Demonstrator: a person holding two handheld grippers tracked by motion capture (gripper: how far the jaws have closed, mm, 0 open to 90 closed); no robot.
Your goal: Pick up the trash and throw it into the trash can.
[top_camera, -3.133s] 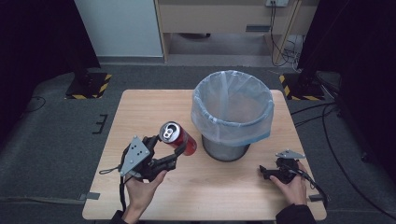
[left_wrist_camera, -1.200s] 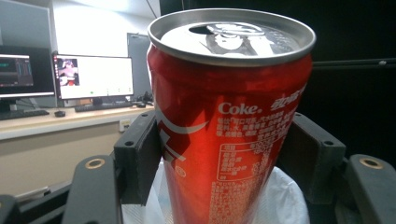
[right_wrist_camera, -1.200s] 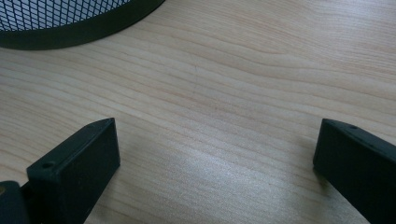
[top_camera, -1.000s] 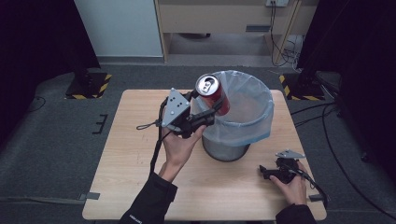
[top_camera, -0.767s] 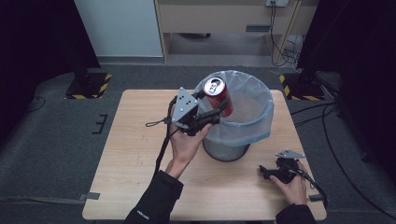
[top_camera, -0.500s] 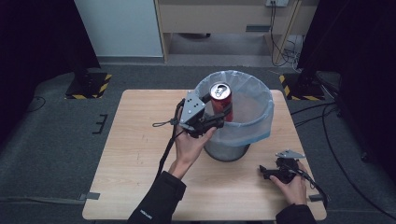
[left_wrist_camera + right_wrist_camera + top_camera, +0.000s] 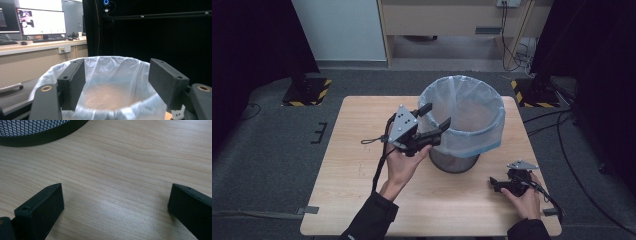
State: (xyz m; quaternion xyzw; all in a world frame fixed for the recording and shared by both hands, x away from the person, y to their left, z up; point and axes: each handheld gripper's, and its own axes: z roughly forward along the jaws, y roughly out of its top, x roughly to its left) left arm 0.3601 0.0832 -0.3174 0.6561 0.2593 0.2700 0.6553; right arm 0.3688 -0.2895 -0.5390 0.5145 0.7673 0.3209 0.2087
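at the left rim of the round black wire-mesh bin with the translucent white plastic liner (image 7: pixel 462 117), the left tool (image 7: pixel 435 116) is held level with its jaws pointing over the opening. its jaws have just been opening and stand apart, released, with nothing between them; the left gripper view confirms a bare gap with only the bin liner (image 7: pixel 117 82) beyond. the liner interior shows a pale reddish-brown tint through the plastic, but the contents cannot be resolved from any view. judgement: the disposal step appears complete at this moment, since the left tool carries nothing and sits directly at the bin; what remains is to withdraw the left tool from the rim. the right tool (image 7: pixel 503 184) rests low on the light wooden desk (image 7: pixel 347 165) near the front right corner, well apart from the bin; the right gripper view shows its jaws spread wide over bare desk surface (image 7: pixel 120 177), grasping nothing, with the mesh base of the bin (image 7: pixel 37 131) ahead. count: one bin, one liner, one desk, two tools, two hands. no loose items lie on the desk.
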